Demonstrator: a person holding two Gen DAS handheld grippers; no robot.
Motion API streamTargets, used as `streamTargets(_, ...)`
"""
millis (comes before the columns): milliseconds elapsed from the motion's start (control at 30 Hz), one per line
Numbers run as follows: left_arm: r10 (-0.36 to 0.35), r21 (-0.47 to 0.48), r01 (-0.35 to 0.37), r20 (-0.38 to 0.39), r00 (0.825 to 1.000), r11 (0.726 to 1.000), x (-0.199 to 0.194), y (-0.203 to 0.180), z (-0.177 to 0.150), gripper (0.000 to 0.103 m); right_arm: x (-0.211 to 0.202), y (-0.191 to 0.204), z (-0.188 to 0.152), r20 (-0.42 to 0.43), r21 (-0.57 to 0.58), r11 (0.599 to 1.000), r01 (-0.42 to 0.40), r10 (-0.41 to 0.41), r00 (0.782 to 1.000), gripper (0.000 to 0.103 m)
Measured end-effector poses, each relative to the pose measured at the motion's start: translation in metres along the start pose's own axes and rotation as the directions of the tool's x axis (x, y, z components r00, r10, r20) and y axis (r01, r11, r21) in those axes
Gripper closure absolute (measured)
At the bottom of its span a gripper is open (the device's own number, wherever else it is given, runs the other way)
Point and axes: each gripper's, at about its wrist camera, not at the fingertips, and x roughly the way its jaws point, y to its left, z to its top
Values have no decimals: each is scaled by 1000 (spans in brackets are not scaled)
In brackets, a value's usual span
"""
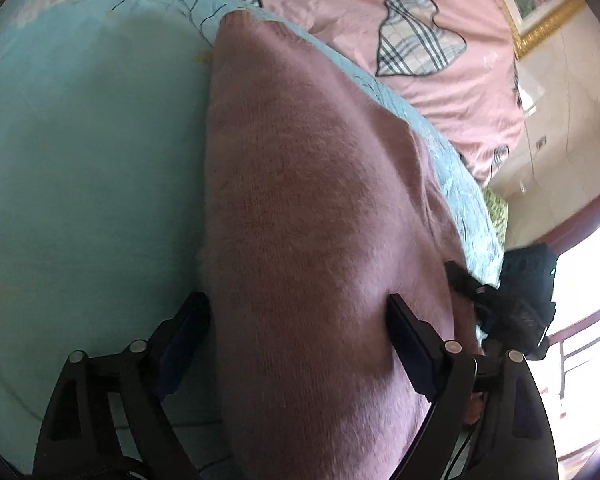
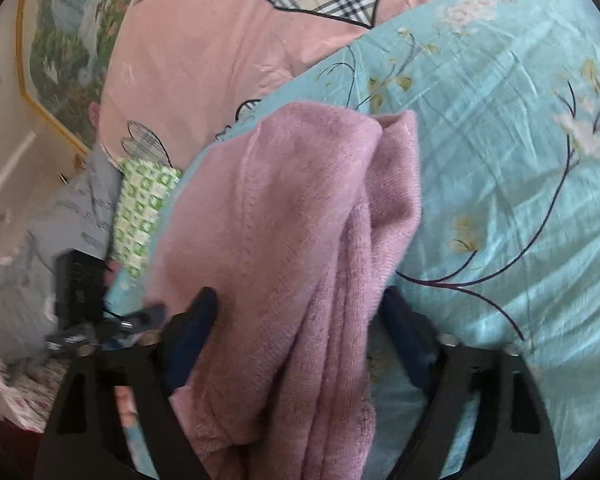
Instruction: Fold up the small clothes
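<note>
Pink knit garment (image 1: pixel 300 208) lies on the teal floral sheet (image 1: pixel 80 160), long axis running straight away from both tools. Left gripper (image 1: pixel 298 316) spread wide, straddling the near end. Right gripper (image 2: pixel 296 312) half spread around the bunched folds, probably not pinching.

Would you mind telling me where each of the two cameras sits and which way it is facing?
Left wrist: on the left gripper, looking down along its spread fingers at the mauve knit garment on the turquoise quilt; the right gripper shows at right.
Right wrist: on the right gripper, facing the bunched mauve knit garment between its fingers; the left gripper shows at left.
Shared: garment, turquoise quilt, pink sheet.
</note>
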Motion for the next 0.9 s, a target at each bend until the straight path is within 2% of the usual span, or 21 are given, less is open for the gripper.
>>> streamTargets(33, 7, 5, -7, 7, 1000, 1000, 1, -2, 0, 15, 0, -5, 0, -3, 27, 1000, -15, 15, 1000, 55)
streamTargets(67, 20, 19, -20, 9, 1000, 1000, 3, -5, 0, 15, 1, -10, 1, -6, 49, 998, -37, 37, 999, 64)
streamTargets(133, 30, 51, -30, 15, 999, 998, 5, -12, 1, 33, 1, -14, 1, -17, 73, 994, -76, 77, 997, 71)
streamTargets(200, 14, 66, -15, 21, 1000, 998, 2, -18, 1, 48, 0, -11, 0, -19, 73, 995, -71, 73, 997, 74)
streamTargets(300, 1, 102, -8, 61, 998, 995, -15, -26, -3, 62, -6, 6, -3, 1, 50, 998, -45, 45, 999, 76)
streamTargets(400, -3, 118, -7, 87, 996, 993, -44, -32, -12, 63, -15, 38, -13, 50, 18, 996, -93, 92, 995, 76)
streamTargets(533, 12, 100, -25, 135, 991, 995, -102, -17, -32, 63, -9, 77, -35, 43, -4, 986, -164, 164, 985, 76)
streamTargets(667, 43, 66, -53, 152, 987, 996, -161, 13, -59, 63, 12, 111, -66, -4, 10, 963, -270, 271, 963, 77)
streamTargets(900, 110, 53, -121, 174, 979, 991, -215, 51, -108, 63, 61, 148, -109, -134, 2, 946, -326, 323, 937, 77)
